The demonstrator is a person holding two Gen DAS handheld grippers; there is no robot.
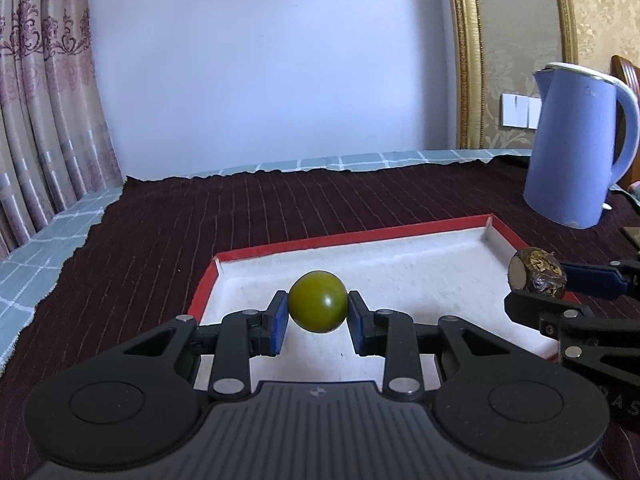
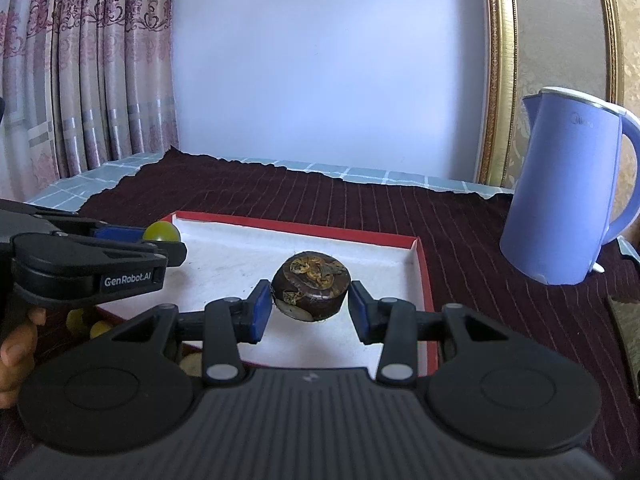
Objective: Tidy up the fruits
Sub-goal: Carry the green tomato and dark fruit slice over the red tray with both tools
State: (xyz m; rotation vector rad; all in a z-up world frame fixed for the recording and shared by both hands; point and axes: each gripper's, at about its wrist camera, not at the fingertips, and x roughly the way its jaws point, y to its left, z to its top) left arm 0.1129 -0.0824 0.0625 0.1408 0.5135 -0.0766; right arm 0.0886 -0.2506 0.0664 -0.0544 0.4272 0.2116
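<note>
Left gripper [image 1: 318, 312] pinches a green fruit [image 1: 318, 301] above the red-rimmed tray [image 1: 280, 249], near its left edge. Right gripper [image 2: 310, 304] clamps a dark brown round piece [image 2: 311, 291] over the tray's right side.

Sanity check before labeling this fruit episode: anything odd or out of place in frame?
One thing: the right tongs hold a dark brown puck-shaped object with gold patterning and a flat end, not plainly a fruit. The left tongs hold a green round fruit over the red-rimmed tray. Nothing spilled or damaged.
</note>
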